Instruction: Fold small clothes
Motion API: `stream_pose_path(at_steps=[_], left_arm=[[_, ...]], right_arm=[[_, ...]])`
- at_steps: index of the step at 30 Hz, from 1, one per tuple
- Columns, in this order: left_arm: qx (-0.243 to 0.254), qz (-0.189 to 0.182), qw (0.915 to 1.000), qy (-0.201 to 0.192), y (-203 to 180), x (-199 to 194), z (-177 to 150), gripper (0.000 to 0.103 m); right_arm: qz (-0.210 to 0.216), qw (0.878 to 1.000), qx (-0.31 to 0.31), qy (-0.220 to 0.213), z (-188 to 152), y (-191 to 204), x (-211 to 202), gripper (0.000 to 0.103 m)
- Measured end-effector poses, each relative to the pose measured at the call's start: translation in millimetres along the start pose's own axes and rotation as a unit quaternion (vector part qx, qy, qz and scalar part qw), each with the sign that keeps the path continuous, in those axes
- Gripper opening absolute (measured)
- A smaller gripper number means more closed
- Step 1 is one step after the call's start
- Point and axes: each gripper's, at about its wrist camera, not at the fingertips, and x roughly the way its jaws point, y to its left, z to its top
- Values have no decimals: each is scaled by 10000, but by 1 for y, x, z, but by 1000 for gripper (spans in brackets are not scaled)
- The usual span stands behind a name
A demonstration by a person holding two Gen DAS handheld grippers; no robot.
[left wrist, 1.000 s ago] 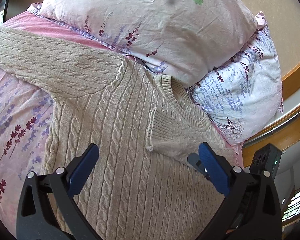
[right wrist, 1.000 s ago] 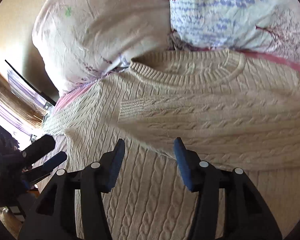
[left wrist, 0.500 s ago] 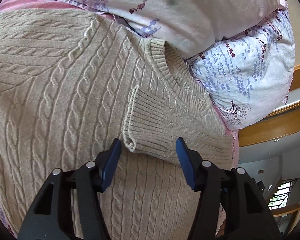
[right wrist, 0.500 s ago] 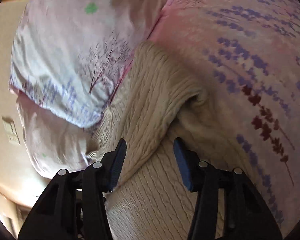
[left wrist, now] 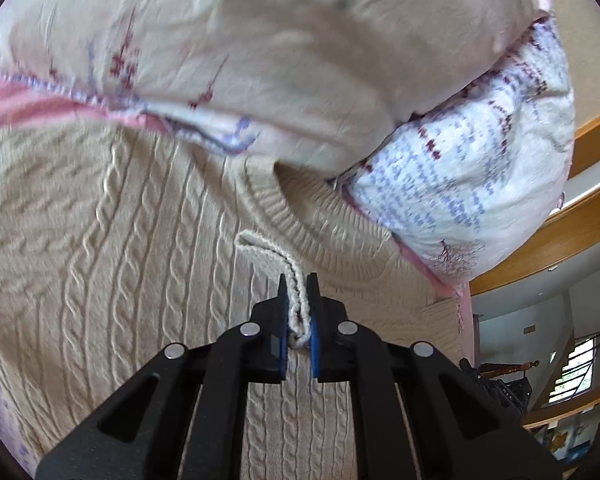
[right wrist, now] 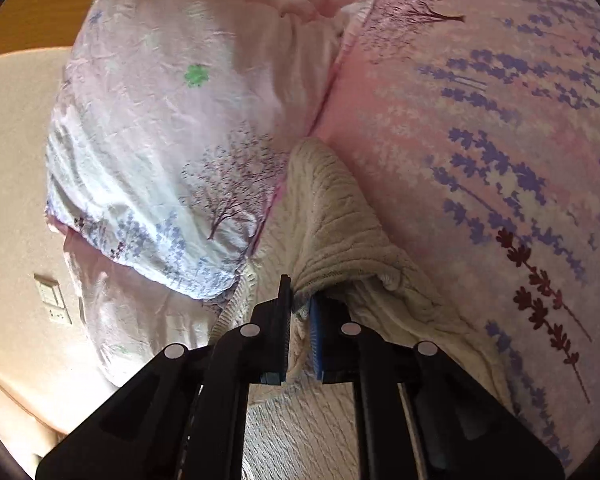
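Observation:
A beige cable-knit sweater (left wrist: 120,264) lies spread on a pink flowered bedspread, its ribbed neckline (left wrist: 300,216) up against the pillows. One sleeve is folded across the chest. My left gripper (left wrist: 298,292) is shut on that sleeve's ribbed cuff (left wrist: 268,254), which sticks up between the blue pads. In the right wrist view, my right gripper (right wrist: 300,300) is shut on a bunched fold of the sweater (right wrist: 340,232) at its shoulder edge, near the pillow.
Two flowered pillows (left wrist: 284,64) (left wrist: 472,184) are stacked just past the neckline. The pink lavender-print bedspread (right wrist: 500,128) spreads out to the right of the sweater. A wooden headboard rail (left wrist: 560,216) and a wall with a switch plate (right wrist: 50,296) lie beyond.
Both grippers have closed from open: the left moved in over the folded sleeve and pinched its cuff, while the right stayed at the sweater's shoulder fold and clamped on it.

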Motion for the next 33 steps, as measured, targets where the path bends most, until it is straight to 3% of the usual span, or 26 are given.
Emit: stream_pose_path(at_steps=[2,6,10,12,14,16,18,21,26,28,29,30,31,33], left_arm=[[118,221,9996,-128,6,-8,5,7],[109,879,9957,279,35,8,-8,7],[364,1160,9923,224,38,13,-24,9],[503,1310,9899,197,33,15,-26,11],[517,1317,9898,178,32,16,-27,12],[393,1205,9918,166,34,13,-26,15],[229,1082,9938,145,36,9,-25,20],[131,1020,9946,-125,44,-18,-28,32],[-341,890,9932,-667,78,-78,-38,44],[-729,844,9897,-901,103,-106,-45,44],[-955,839,9869,-996,116,-118,-49,44],[-1186,833,9836,-1072,129,-129,-53,43],[-1441,829,9794,-1149,143,-138,-57,42],[-1900,898,9694,-1267,169,-152,-60,42]], right_arm=[[-279,9991,-297,107,-6,6,7,9],[-929,9933,-570,387,-15,4,24,9],[-1669,9814,-950,59,-17,16,17,11],[-2245,9651,-1325,-248,-22,29,7,22],[-2597,9447,-1910,-597,-32,49,-2,25],[-2636,9249,-2643,-715,-45,73,5,46],[-2518,9106,-3253,-401,-54,87,20,56],[-2411,8976,-3688,138,-70,102,55,56],[-2614,8788,-3952,577,-89,106,91,59],[-2926,8578,-4140,843,-98,101,105,64],[-2987,8434,-4400,767,-105,104,105,64],[-3028,8372,-4486,790,-108,106,106,65],[-3002,8415,-4416,825,-107,106,105,65],[-2803,8655,-4053,897,-99,104,98,67]])
